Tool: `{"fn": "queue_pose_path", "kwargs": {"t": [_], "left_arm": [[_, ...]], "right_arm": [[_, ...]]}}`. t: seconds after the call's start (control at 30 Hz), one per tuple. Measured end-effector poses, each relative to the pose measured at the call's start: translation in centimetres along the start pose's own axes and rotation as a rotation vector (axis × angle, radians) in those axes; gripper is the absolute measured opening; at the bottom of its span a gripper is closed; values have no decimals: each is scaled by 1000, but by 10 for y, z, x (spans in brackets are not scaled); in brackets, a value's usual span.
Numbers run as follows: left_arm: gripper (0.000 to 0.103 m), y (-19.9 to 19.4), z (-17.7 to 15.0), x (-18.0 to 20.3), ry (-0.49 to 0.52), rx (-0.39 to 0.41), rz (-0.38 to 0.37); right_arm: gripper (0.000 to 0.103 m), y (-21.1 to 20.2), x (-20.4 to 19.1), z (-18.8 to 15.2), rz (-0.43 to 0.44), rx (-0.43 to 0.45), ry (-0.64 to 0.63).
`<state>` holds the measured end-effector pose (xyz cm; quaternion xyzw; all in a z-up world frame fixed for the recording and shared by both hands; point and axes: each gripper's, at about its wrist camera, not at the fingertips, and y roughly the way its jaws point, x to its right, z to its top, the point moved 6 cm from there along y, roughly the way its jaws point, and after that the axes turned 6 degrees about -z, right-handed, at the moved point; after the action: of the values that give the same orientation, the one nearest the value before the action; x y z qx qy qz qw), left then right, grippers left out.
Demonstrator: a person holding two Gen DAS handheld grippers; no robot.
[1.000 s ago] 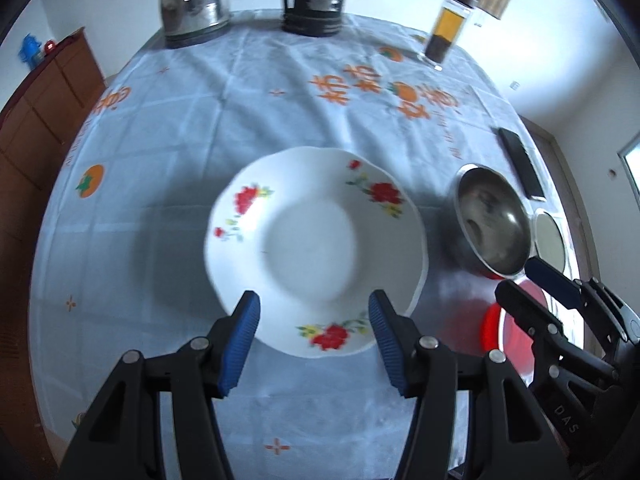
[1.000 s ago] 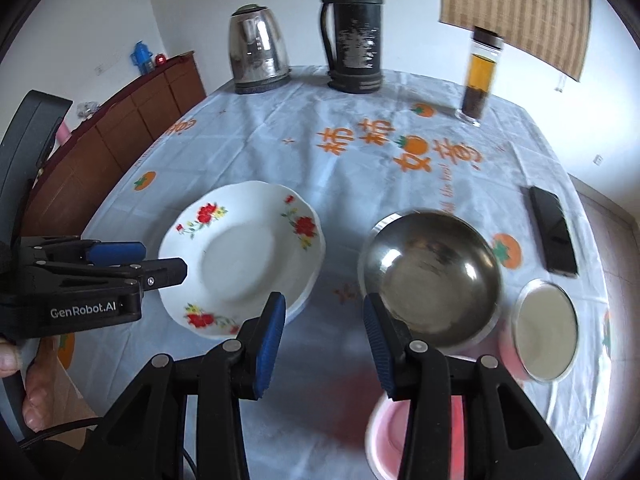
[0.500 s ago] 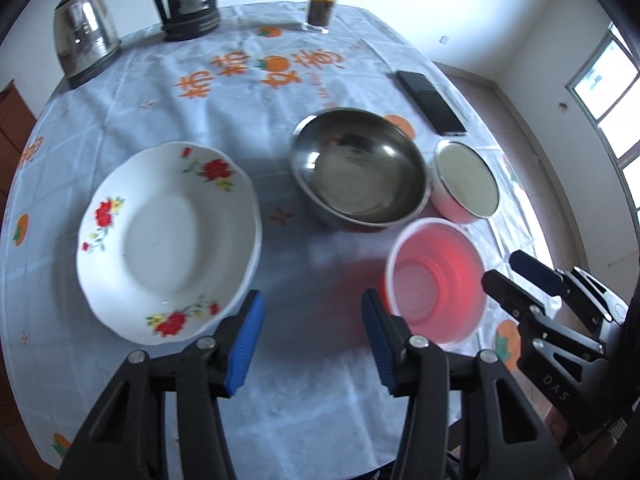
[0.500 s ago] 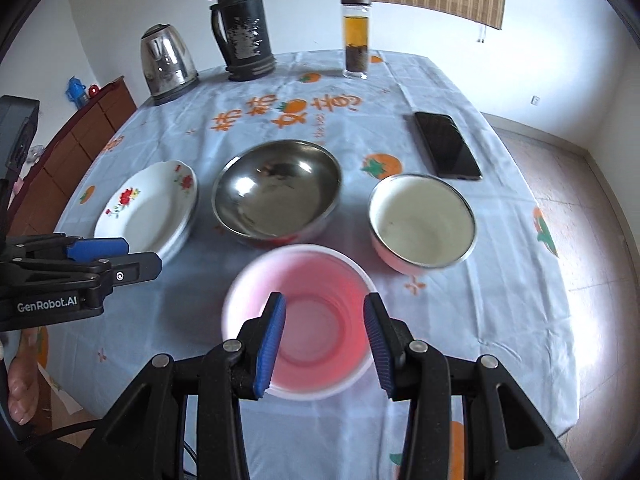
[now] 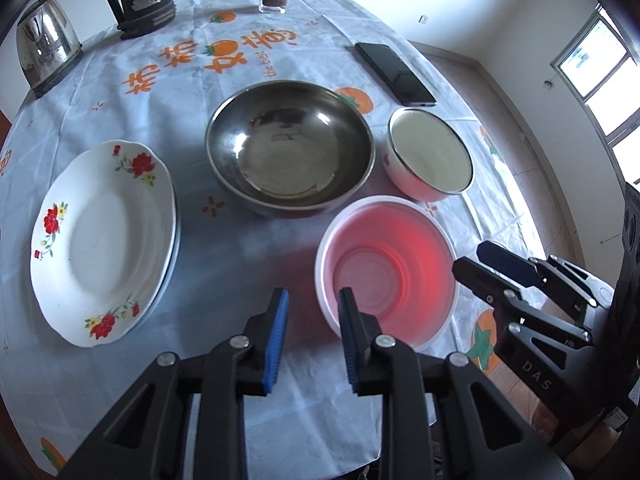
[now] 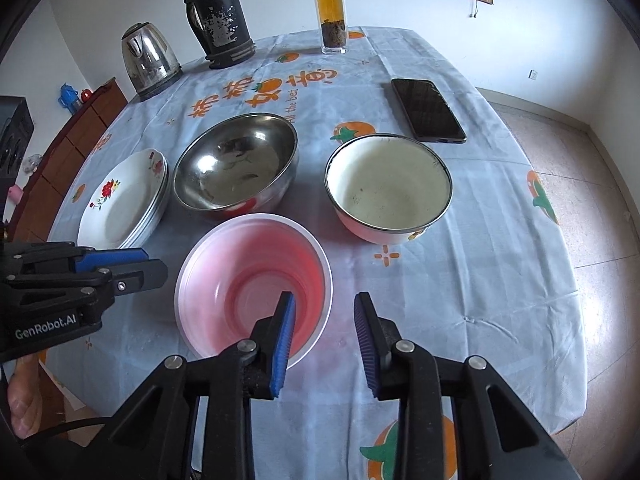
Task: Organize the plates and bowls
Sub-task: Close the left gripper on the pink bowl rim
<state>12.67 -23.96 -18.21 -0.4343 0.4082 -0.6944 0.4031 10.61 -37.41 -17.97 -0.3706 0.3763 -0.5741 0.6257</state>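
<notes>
The pink plastic bowl (image 6: 254,286) stands at the near edge of the table, with its rim on both sides between closing jaws: the left gripper (image 5: 312,312) and the right gripper (image 6: 324,316) each straddle it, and I see no pad pressing yet. Behind it the steel bowl (image 6: 236,162) and the enamel bowl (image 6: 388,186) stand separate. The flowered plates (image 5: 104,240) are already stacked at the left. Nesting the bowls seems still to do

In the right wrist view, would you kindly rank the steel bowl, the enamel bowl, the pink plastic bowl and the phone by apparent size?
1. Pink plastic bowl, nearest the camera, so unsure.
2-3. Steel bowl and enamel bowl look alike.
4. Phone.
</notes>
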Motion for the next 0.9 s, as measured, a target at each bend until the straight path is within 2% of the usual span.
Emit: {"fn": "queue_pose_path", "kwargs": {"t": [0.23, 0.47, 0.53, 0.9], "left_arm": [[23, 13, -2, 2, -12, -27, 12], [12, 26, -5, 0, -31, -68, 9], [8, 27, -5, 0, -33, -69, 7], [7, 12, -2, 5, -32, -50, 7]], "right_arm": [[26, 10, -3, -1, 25, -21, -26], [12, 21, -7, -4, 41, -49, -49], [12, 22, -8, -4, 48, -51, -51], [12, 13, -6, 1, 83, -52, -45]]}}
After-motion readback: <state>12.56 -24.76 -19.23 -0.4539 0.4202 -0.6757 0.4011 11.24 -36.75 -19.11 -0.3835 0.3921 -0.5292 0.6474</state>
